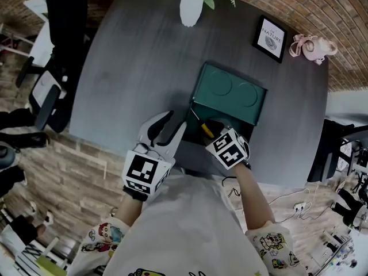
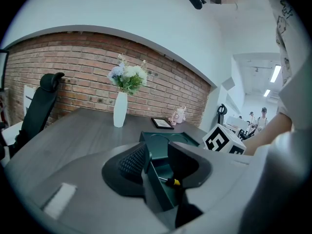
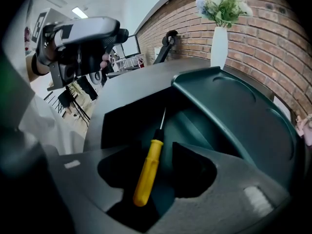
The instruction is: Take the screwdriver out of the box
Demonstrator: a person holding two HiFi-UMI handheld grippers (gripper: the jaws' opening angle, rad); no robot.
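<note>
Open-plan office with a decorated meeting corner

A red brick wall [image 2: 73,67] is running behind a round, dark grey bench [image 1: 144,68], where a white vase of flowers [image 2: 120,108], a small framed print [image 1: 269,38] and a pink figurine [image 1: 310,46] are sitting as decoration. A black office chair [image 2: 39,106] is standing at the bench's edge on a wood-plank floor [image 1: 75,171]. Past the end of the brick wall, ceiling strip lights [image 2: 275,73] are glowing over a white-walled room where people [image 2: 263,117] are standing. A white power strip [image 1: 299,206] with loose cables is lying on the floor beside the bench.
</note>
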